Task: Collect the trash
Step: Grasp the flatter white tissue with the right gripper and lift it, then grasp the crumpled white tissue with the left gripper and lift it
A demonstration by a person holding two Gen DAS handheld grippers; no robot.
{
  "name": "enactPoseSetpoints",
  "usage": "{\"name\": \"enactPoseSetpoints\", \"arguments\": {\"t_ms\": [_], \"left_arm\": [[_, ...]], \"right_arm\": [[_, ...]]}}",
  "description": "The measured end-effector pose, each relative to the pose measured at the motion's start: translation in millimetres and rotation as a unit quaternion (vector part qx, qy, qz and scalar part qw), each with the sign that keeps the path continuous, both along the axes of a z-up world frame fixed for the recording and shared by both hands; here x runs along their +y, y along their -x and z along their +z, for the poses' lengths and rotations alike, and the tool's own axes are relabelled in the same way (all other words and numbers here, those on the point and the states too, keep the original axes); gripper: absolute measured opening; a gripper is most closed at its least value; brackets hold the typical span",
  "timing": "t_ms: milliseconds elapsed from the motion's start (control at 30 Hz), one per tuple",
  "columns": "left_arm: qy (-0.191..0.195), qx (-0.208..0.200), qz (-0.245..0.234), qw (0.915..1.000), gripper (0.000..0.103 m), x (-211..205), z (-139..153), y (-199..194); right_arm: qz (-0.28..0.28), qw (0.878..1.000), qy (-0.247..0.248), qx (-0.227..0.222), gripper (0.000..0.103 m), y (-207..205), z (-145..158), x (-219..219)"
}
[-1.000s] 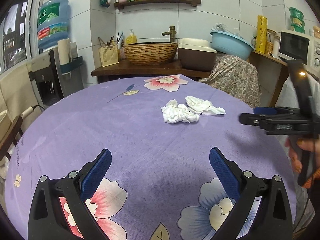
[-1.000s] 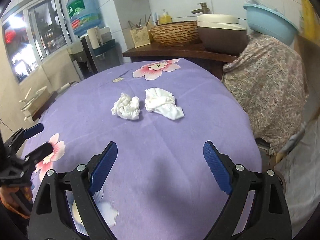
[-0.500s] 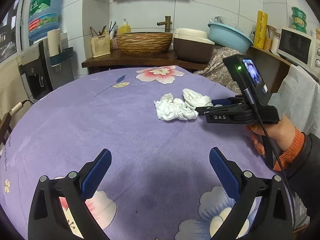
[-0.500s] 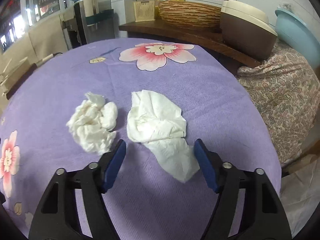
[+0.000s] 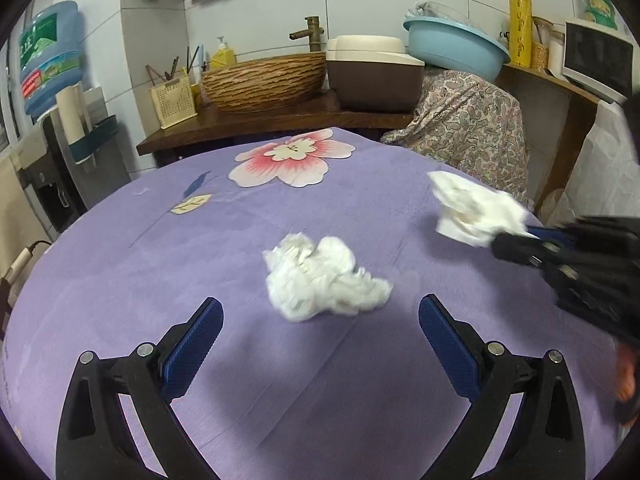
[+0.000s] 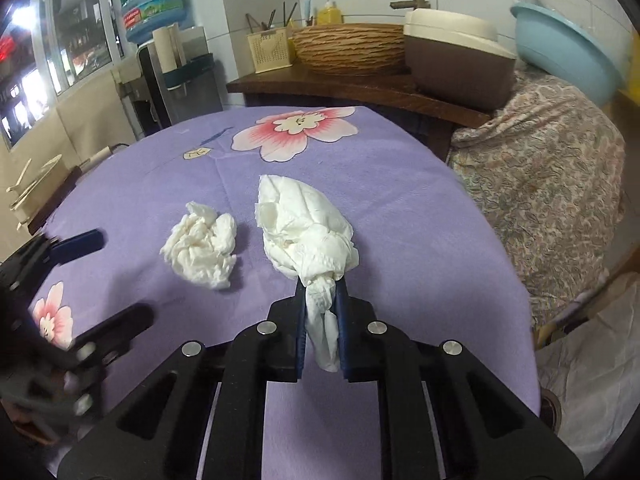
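Two crumpled white tissues are on a round table with a purple flowered cloth [image 5: 120,264]. My right gripper [image 6: 320,292] is shut on the flatter tissue [image 6: 304,224] and holds it just above the cloth; it also shows in the left wrist view [image 5: 476,208], blurred, at the right. The balled tissue [image 5: 320,276] lies on the cloth just ahead of my left gripper [image 5: 320,312], which is open and empty, its blue pads on either side. In the right wrist view the balled tissue [image 6: 202,248] lies left of the held one, with the left gripper [image 6: 88,276] beyond it.
Behind the table stands a wooden counter [image 5: 280,120] with a woven basin [image 5: 264,80], a brown box [image 5: 372,72] and a utensil holder. A patterned cloth-covered object [image 6: 552,184] with a blue basin [image 5: 452,44] stands right of the table. A water dispenser [image 6: 176,76] is at the far left.
My right gripper has closed on the flatter tissue and lifted it to the right. My left gripper has moved forward up to the balled tissue, still open.
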State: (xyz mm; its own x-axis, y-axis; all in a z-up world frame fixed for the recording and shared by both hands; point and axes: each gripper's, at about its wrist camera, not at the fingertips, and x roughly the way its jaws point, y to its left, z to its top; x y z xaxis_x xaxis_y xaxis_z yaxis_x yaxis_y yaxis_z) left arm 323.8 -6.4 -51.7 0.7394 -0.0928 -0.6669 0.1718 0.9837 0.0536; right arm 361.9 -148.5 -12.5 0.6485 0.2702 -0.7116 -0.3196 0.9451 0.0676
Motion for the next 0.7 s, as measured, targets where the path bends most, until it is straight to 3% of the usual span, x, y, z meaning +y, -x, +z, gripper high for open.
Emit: {"name": "enactPoseSetpoints", "arguments": {"t_ms": [133, 167, 233, 300, 467, 567, 700], "left_arm": [[-0.011, 0.004, -0.002, 0.9999, 0.097, -16, -4, -15], [-0.02, 0.005, 0.0, 0.9998, 0.092, -19, -6, -18], [-0.024, 0.016, 0.003, 0.9996, 0.073, -22, -10, -24], [-0.026, 0.025, 0.01, 0.9993, 0.068, -23, -14, -26], [-0.035, 0.012, 0.032, 0.9988, 0.031, -18, -10, -24], [-0.02, 0.018, 0.037, 0.999, 0.016, -8, -6, -21], [-0.005, 0.012, 0.04, 0.9991, 0.012, 5, 3, -9]], "right_arm": [[0.0, 1.0, 0.016, -0.017, 0.013, 34, 7, -16], [0.0, 1.0, 0.015, -0.017, 0.013, 42, 8, -20], [-0.002, 1.0, 0.019, -0.025, 0.014, 59, 8, -28], [0.0, 0.999, 0.02, -0.03, 0.013, 76, 8, -33], [-0.001, 0.999, 0.007, -0.04, 0.014, 107, 8, -45], [-0.002, 0.999, 0.01, -0.053, 0.013, 121, 11, -47], [-0.001, 0.998, 0.003, -0.065, 0.013, 134, 15, -49]]}}
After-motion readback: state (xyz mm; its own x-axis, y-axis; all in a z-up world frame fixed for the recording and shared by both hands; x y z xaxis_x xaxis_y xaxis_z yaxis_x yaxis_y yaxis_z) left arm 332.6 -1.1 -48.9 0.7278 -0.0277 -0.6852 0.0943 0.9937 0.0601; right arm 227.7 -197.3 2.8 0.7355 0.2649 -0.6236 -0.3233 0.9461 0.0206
